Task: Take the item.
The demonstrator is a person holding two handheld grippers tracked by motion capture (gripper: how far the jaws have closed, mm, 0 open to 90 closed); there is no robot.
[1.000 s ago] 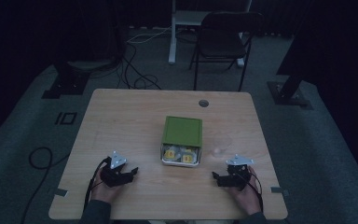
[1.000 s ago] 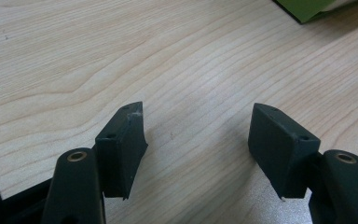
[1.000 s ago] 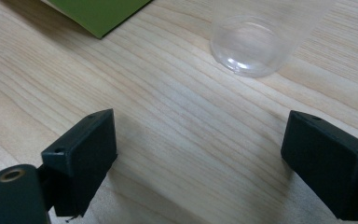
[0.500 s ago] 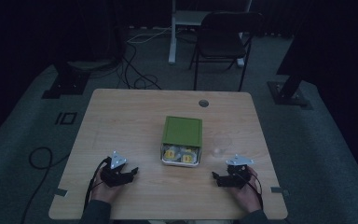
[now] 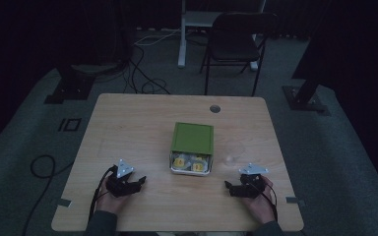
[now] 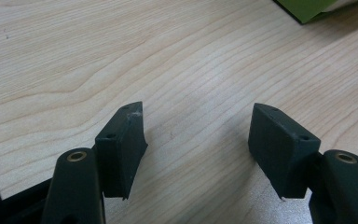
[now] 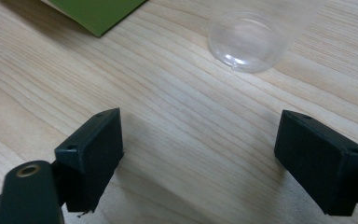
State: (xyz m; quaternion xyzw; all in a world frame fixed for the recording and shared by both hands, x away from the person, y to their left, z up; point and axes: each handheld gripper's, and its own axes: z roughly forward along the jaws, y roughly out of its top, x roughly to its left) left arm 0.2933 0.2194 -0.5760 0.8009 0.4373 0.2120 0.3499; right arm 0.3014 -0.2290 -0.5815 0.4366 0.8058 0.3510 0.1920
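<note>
Right gripper (image 5: 232,187) jaws spread, just narrowing on nothing; clear cup (image 7: 247,39) stands upright ahead, nearer it than my left gripper (image 5: 139,182), also spread.

A black chair (image 5: 236,39) stands beyond the table (image 5: 128,123).

Dim room, one wooden table on grey carpet

The light wooden table (image 5: 128,128) has rounded corners and a round cable hole (image 5: 215,108) near its far edge. Grey carpet (image 5: 325,162) covers the floor, and the far side of the room fades into near darkness. Behind the table stands a black folding chair (image 5: 236,44), and just beside it the white leg of a desk (image 5: 182,34). Dark stand bases (image 5: 71,81) rest on the carpet left and right, with black cables (image 5: 142,73) looping between them. A cable (image 5: 42,167) also curls beside the table's left edge.
</note>
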